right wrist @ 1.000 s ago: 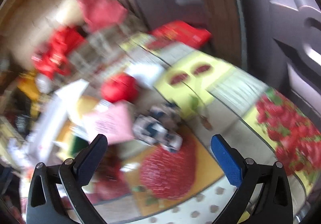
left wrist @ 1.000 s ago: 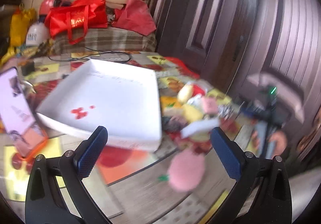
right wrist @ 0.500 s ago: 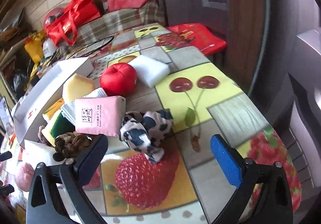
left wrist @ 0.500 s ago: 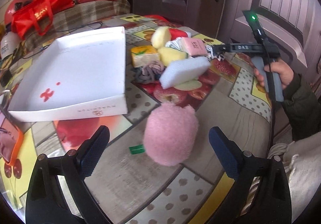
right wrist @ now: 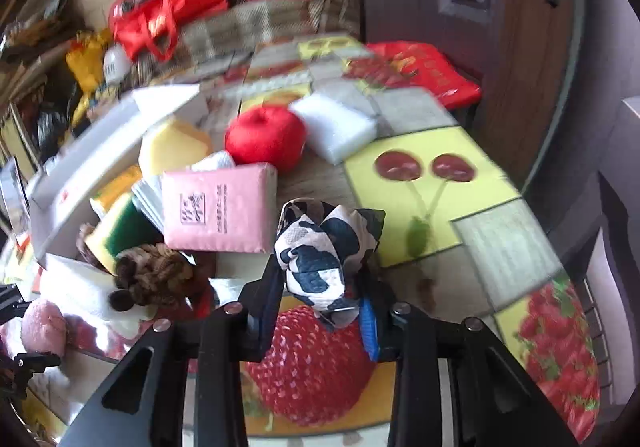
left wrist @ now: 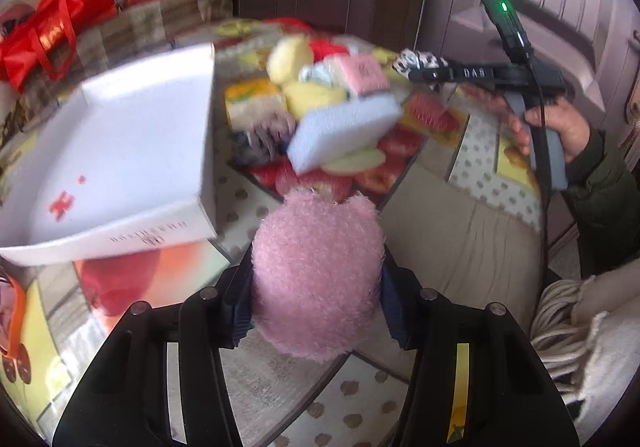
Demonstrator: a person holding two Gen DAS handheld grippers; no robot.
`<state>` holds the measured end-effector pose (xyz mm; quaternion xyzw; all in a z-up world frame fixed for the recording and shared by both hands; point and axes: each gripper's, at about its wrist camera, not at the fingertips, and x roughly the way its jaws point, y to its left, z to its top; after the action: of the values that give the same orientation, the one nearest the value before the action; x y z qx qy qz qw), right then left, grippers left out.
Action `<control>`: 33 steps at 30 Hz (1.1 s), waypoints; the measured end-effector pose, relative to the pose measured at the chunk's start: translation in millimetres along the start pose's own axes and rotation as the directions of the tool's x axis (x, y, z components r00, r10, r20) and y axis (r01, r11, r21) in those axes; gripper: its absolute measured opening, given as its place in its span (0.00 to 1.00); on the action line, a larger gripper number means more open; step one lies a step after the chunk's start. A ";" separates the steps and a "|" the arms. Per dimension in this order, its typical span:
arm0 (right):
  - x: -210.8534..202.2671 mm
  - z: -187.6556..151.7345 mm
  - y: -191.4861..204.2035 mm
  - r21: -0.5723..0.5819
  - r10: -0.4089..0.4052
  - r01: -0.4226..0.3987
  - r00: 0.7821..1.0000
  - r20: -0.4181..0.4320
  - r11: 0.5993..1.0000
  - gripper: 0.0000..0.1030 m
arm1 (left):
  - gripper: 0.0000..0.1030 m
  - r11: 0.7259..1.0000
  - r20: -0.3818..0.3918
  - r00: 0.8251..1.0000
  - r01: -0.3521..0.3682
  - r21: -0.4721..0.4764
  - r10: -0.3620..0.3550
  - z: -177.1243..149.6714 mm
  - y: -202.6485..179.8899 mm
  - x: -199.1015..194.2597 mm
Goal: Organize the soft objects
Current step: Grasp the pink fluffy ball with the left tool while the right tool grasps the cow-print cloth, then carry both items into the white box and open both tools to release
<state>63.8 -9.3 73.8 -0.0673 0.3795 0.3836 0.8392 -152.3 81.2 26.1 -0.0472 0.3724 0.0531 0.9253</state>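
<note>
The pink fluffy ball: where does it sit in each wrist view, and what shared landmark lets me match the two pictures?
Left wrist view: the pink fluffy ball fills the lower centre, pinched between the left gripper pads.
Right wrist view: it shows small at the far left edge, low in the picture, beside the left gripper's black tips.
Shared landmark: the pink tissue pack in the pile, next to the white box.

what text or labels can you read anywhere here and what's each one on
"DAS": on the black body of the right gripper, seen from the left wrist view.
White box: a line of print on its side wall, appears upside down, too blurred to read; red marks inside, not legible.
Pink tissue pack: a square emblem and a column of characters, too small and blurred to read.
Red bag: gold print, unreadable.
</note>
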 end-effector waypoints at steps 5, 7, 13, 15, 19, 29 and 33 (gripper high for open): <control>-58.6 -1.2 9.3 0.056 0.071 -0.094 0.947 0.312 0.994 0.33 | 0.52 0.976 0.274 0.937 -0.204 -0.071 0.216 2.9 19.4 -36.5; -70.0 -3.0 20.4 0.044 0.056 -0.082 0.908 0.415 0.996 0.33 | 0.52 0.927 0.319 0.870 -0.346 -0.148 0.376 -0.9 33.0 -40.6; -54.7 -10.0 43.3 0.026 0.007 -0.022 0.887 0.462 0.999 0.33 | 0.52 0.835 0.289 0.798 -0.426 -0.348 0.528 -12.3 77.4 -51.7; -45.6 -7.4 43.2 0.043 0.022 -0.045 0.903 0.429 0.998 0.33 | 0.52 0.820 0.278 0.789 -0.439 -0.368 0.548 -14.8 84.9 -54.8; -42.2 -6.2 51.0 0.037 0.042 -0.064 0.904 0.426 0.997 0.33 | 0.52 0.789 0.264 0.766 -0.464 -0.403 0.586 -17.1 91.3 -56.7; -36.2 -8.3 93.7 -0.059 0.132 -0.118 0.904 0.408 0.991 0.33 | 0.53 0.728 0.216 0.732 -0.506 -0.462 0.646 -2.7 118.3 -40.7; -27.6 -5.8 116.1 -0.116 0.169 -0.134 0.904 0.393 0.984 0.33 | 0.53 0.726 0.214 0.728 -0.516 -0.455 0.652 10.1 122.7 -29.4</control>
<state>-31.8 52.9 109.5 0.0062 0.1865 0.4693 0.8631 -182.8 202.1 48.0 -0.0856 0.1753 0.4227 0.8850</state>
